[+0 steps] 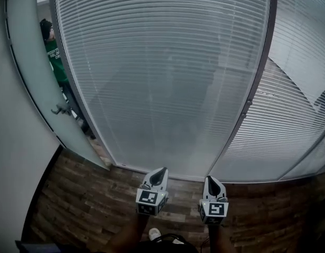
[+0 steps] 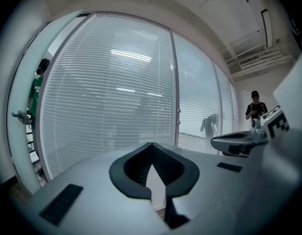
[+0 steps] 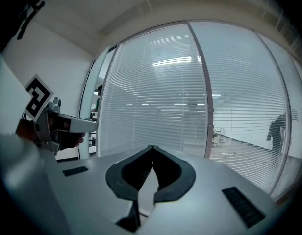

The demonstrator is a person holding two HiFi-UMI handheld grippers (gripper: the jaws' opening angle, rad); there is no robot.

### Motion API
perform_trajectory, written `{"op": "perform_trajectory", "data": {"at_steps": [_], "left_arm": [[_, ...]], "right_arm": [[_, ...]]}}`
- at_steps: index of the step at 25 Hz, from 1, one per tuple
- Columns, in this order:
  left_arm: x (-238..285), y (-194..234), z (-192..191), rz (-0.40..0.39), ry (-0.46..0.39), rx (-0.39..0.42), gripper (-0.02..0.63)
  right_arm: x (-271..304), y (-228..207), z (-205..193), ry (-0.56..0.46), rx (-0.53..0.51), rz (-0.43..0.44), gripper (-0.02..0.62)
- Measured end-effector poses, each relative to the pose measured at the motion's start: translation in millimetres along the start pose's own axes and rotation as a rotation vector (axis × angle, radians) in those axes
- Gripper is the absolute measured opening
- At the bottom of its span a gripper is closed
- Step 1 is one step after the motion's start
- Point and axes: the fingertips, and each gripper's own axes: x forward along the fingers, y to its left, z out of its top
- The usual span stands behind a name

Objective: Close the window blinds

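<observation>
The window blinds fill the wall ahead. The wide middle blind hangs full length with its slats nearly flat against the glass. The right blind has its slats tilted more open, and shapes show through it. A dark frame post with a small knob divides them; the knob also shows in the right gripper view. My left gripper and right gripper are side by side low over the floor, both pointing at the middle blind, short of it. Both are shut and hold nothing.
A frosted glass door with a lever handle stands ajar at the left, and a person in a green top is behind it. Another person in black stands far right. Dark wood floor runs to the window's foot.
</observation>
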Motion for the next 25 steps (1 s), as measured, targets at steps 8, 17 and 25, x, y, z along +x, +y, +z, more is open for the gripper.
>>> {"op": "perform_trajectory", "data": {"at_steps": [8, 17, 25], "left_arm": [[4.8, -49.6, 0.2, -0.06, 0.012, 0.039, -0.005], [1.3, -46.1, 18.4, -0.03, -0.001, 0.029, -0.005], [-8.8, -42.3, 14.3, -0.001, 0.014, 0.012, -0.005]], "right_arm": [[-26.1, -9.7, -0.2, -0.001, -0.029, 0.012, 0.003], [-26.0, -21.9, 10.6, -0.022, 0.019, -0.025, 0.003], [-27.9, -15.0, 15.1, -0.007, -0.013, -0.014, 0.002]]}}
